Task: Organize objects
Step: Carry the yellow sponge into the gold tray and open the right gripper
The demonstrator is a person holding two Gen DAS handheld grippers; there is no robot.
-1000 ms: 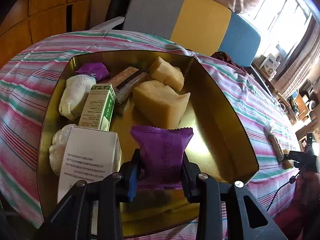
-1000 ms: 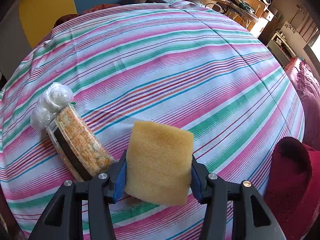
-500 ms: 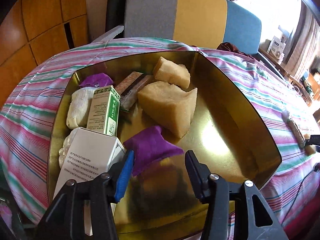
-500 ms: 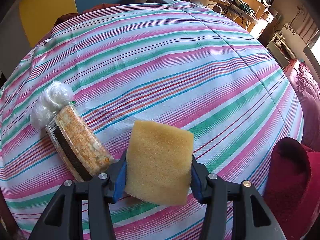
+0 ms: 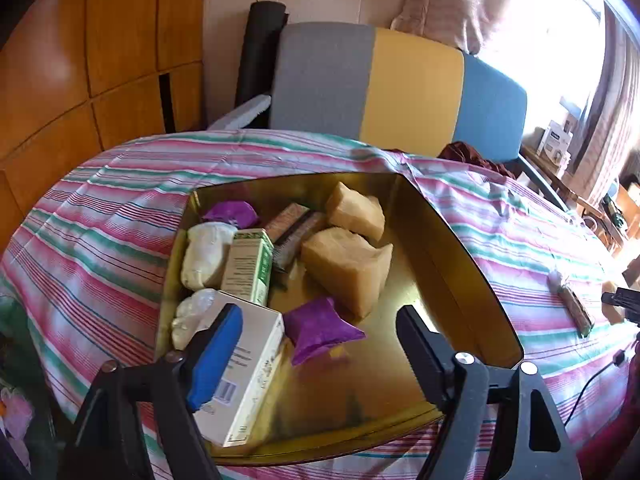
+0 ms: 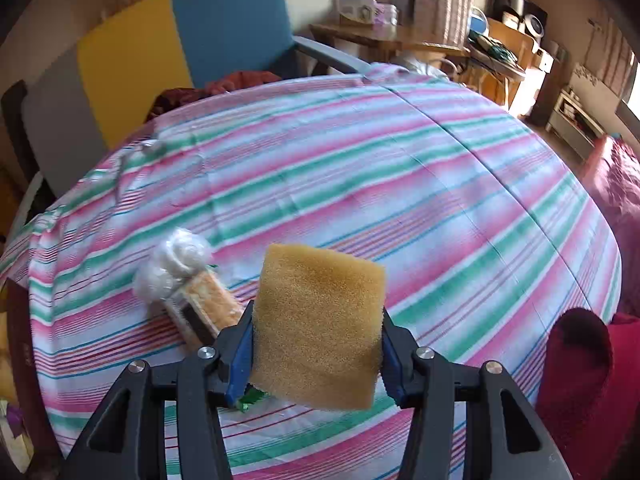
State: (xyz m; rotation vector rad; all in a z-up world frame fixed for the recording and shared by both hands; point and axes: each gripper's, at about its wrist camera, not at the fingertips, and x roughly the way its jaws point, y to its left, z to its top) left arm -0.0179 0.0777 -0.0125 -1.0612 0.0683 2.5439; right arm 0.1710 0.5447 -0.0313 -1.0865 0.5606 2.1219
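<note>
In the left wrist view a gold tray (image 5: 456, 248) on the striped table holds two tan sponges (image 5: 348, 272), a green-and-white carton (image 5: 248, 266), a white box (image 5: 248, 364), white wrapped bundles (image 5: 204, 254) and two purple packets. One purple packet (image 5: 320, 330) lies loose on the tray floor. My left gripper (image 5: 320, 328) hangs above it, jaws opening, nothing pressed between the pads. In the right wrist view my right gripper (image 6: 318, 336) is shut on a tan sponge (image 6: 320, 320), held above the cloth.
A wrapped snack pack (image 6: 200, 304) with a white bundle (image 6: 176, 264) lies on the striped cloth left of the right gripper. A grey, yellow and blue chair (image 5: 400, 84) stands behind the table. A red cloth (image 6: 580, 372) sits at the right edge.
My left gripper let go of the purple packet, which dropped flat onto the tray, and the gripper rose and widened. My right gripper lifted with the sponge, tilting up.
</note>
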